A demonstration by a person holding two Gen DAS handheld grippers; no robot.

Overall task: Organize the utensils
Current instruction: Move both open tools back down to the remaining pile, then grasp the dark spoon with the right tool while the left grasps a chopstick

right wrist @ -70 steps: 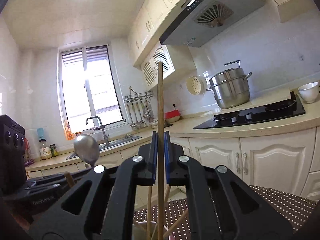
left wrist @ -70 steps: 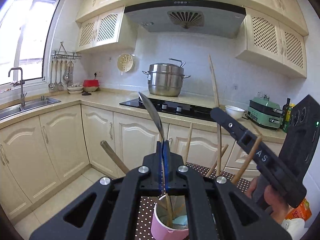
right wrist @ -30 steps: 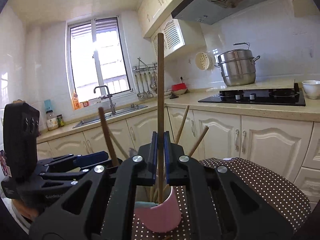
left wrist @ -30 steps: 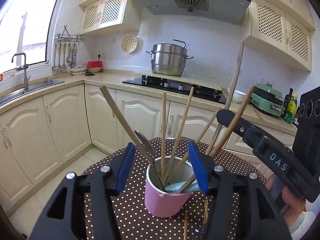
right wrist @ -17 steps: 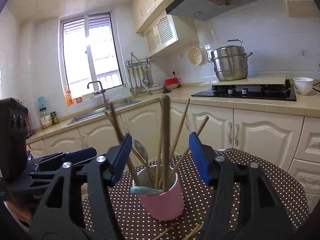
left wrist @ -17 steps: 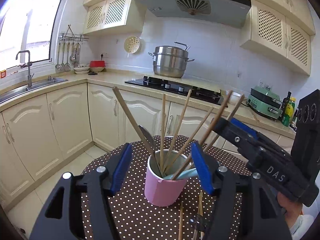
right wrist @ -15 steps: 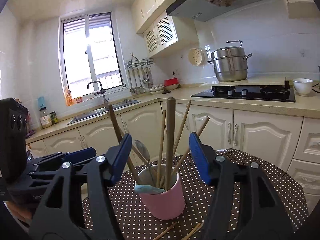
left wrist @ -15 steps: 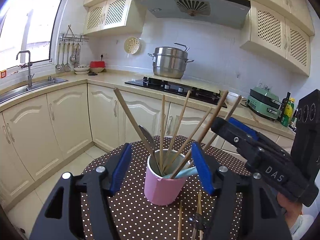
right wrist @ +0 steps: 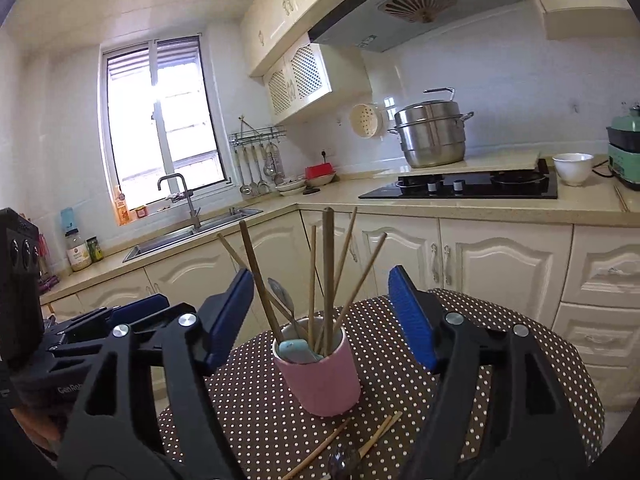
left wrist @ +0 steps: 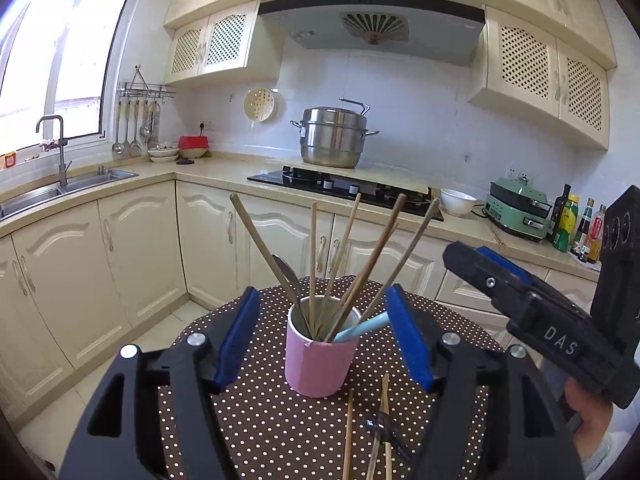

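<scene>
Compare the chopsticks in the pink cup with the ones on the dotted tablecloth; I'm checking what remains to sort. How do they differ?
The chopsticks in the pink cup stand upright and fan outward; the chopsticks on the dotted tablecloth lie flat. The cup's share it with a metal spoon and a light-blue utensil; the loose ones lie in front of the cup. Both look like wood.

The white letters "DAS" stand on the black side of the right gripper [left wrist: 500, 276], at the right of the left wrist picture. In the right wrist picture, at the lower left, pale letters that start "GenRo" stand on the black body of the left gripper [right wrist: 132, 308]; the rest is hidden. The jar and bottle labels are too small to read.
</scene>
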